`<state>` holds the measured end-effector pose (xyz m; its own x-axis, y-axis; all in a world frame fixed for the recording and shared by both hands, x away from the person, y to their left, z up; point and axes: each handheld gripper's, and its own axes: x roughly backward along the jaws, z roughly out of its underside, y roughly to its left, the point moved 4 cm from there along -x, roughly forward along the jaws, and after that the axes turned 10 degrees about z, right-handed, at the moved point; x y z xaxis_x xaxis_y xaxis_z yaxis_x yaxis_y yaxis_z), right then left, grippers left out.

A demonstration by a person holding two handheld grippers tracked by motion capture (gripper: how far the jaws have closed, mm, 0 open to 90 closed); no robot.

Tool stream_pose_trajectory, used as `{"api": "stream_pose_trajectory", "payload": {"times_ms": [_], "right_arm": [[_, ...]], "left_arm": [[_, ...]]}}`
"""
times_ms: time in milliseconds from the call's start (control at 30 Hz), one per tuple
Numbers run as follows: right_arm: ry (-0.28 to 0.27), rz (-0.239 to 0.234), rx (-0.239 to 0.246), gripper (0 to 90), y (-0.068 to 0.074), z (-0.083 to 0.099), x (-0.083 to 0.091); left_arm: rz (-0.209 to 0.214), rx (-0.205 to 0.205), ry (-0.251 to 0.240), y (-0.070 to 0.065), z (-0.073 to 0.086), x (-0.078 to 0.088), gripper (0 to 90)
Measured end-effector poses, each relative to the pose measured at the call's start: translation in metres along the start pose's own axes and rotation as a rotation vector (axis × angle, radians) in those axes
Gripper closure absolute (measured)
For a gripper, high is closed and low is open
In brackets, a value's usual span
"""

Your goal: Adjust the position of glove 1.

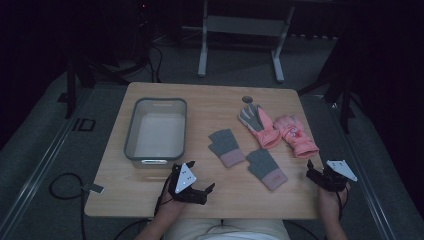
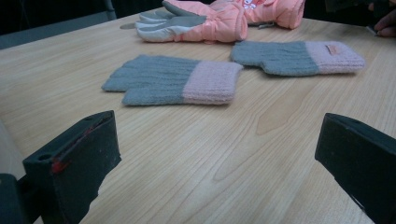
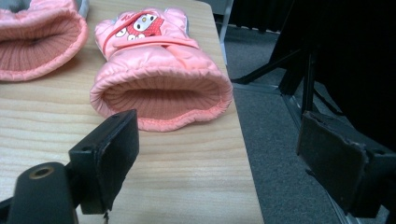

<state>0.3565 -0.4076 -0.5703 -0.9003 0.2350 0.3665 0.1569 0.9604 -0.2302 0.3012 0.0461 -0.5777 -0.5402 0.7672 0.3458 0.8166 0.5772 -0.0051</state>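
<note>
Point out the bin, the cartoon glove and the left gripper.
bin [image 1: 131, 131], high view, on its left wall.
cartoon glove [image 3: 154, 56], right gripper view, on the quilted back below the picture.
left gripper [image 1: 206, 191], high view, midway between its open fingertips.

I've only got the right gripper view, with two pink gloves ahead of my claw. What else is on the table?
Observer: Two grey knit gloves with pink cuffs lie flat near the middle of the table.
Operator: Is there anything to put gloves in?
Observer: A grey bin stands on the left side, with nothing inside.
Operator: Where's the left claw?
Observer: The left claw is at the near edge, open and holding nothing, facing the grey gloves.
</note>
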Motion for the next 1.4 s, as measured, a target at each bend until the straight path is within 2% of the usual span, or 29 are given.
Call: {"api": "stream_pose_trajectory", "payload": {"times_ms": [433, 500, 600, 700, 800, 1033, 1133, 1167, 1400], "right_arm": [[0.073, 0.000, 0.012, 13.1, -0.001, 0.000, 0.001], [0.100, -0.026, -0.014, 13.1, -0.002, -0.002, 0.002], [0.139, -0.038, -0.010, 13.1, -0.002, -0.004, 0.004], [0.175, -0.071, -0.009, 12.8, 0.000, -0.008, 0.008], [0.172, -0.090, -0.007, 11.5, 0.002, -0.015, 0.013], [0.129, -0.129, -0.014, 11.5, 0.007, -0.047, 0.025], [0.119, -0.123, -0.002, 13.8, 0.010, -0.053, 0.026], [0.115, -0.149, -0.006, 14.3, 0.013, -0.062, 0.026], [0.103, -0.188, 0.021, 15.2, 0.023, -0.085, 0.024]], "left_arm": [[0.000, 0.013, -0.008, 0.001, 0.000, 0.001, 0.0], [0.000, 0.008, -0.008, 0.001, 0.000, 0.001, 0.0], [-0.002, 0.001, -0.008, 0.000, 0.000, 0.001, 0.0], [-0.002, -0.003, -0.009, 0.000, 0.000, 0.001, 0.0], [-0.001, -0.006, -0.008, 0.000, 0.000, 0.001, 0.0], [-0.002, -0.007, -0.007, 0.000, 0.000, 0.001, 0.0], [-0.001, -0.005, -0.008, 0.000, 0.000, 0.001, 0.0], [-0.001, -0.005, -0.008, 0.000, 0.000, 0.001, 0.0], [0.006, 0.000, -0.009, 0.000, 0.000, 0.001, 0.0]]}}
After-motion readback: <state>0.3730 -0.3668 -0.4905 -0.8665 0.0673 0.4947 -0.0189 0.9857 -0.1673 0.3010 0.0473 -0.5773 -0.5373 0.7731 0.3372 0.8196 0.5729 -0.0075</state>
